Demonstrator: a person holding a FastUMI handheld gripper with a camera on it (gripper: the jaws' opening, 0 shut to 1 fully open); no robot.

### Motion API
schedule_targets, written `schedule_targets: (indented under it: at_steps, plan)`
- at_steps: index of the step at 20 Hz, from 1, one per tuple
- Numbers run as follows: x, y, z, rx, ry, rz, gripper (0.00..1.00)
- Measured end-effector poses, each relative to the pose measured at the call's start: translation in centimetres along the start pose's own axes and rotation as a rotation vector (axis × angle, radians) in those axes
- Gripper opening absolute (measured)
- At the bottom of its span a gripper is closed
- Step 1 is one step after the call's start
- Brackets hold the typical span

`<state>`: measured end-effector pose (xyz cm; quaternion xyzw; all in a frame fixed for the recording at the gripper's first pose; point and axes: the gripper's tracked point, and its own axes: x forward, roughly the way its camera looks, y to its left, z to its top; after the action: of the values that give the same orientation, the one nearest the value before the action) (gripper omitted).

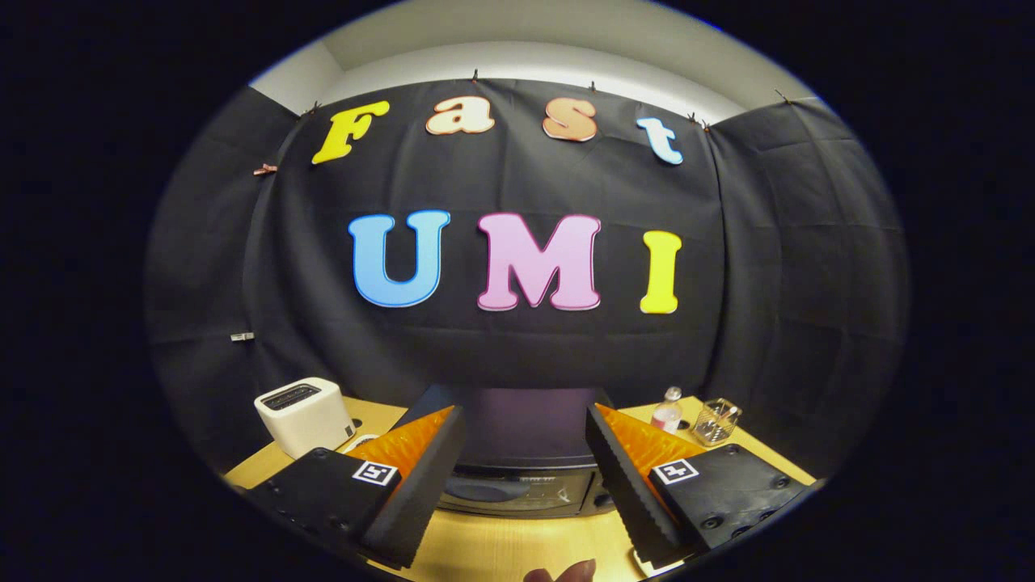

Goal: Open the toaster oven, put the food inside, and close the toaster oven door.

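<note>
The gripper hangs above the wooden surface with its two fingers spread wide and nothing between them. The toaster oven, a dark box against the booth wall, stands just ahead of the fingers and shows in the gap between them. Its door appears shut; the glass front faces the gripper low down. I cannot make out the door handle clearly from here.

A white toaster stands to the left of the oven, apart from it. To the right stand a small bottle and a wire holder, close together. A fingertip of a person shows at the near edge of the surface. No food can be made out.

Judgement: the task is at its start, and opening the door is the step in hand. To do it well, the gripper should come down and forward, square to the oven front, until the fingers bracket the top edge of the door where a handle would sit. The grip should close firmly before any pull. The pull should follow the arc of the hinge, outward and down, not straight back, or the oven may slide on the surface.
</note>
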<state>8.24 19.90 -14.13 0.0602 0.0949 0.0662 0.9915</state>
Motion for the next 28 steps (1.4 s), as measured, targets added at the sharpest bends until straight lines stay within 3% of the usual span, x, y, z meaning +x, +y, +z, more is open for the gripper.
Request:
schedule_targets:
  at_steps: [7, 14, 17, 28]
  plan:
    - [4.9, 2.9, -8.0, 0.025, 0.164, 0.024, 0.99]
    - [7.5, 3.6, -11.4, 0.052, 0.253, -0.006, 0.99]
    - [7.1, 3.8, -11.9, 0.004, 0.243, -0.016, 0.97]
    - [0.1, 3.8, -15.7, 0.046, 0.315, -0.025, 0.98]
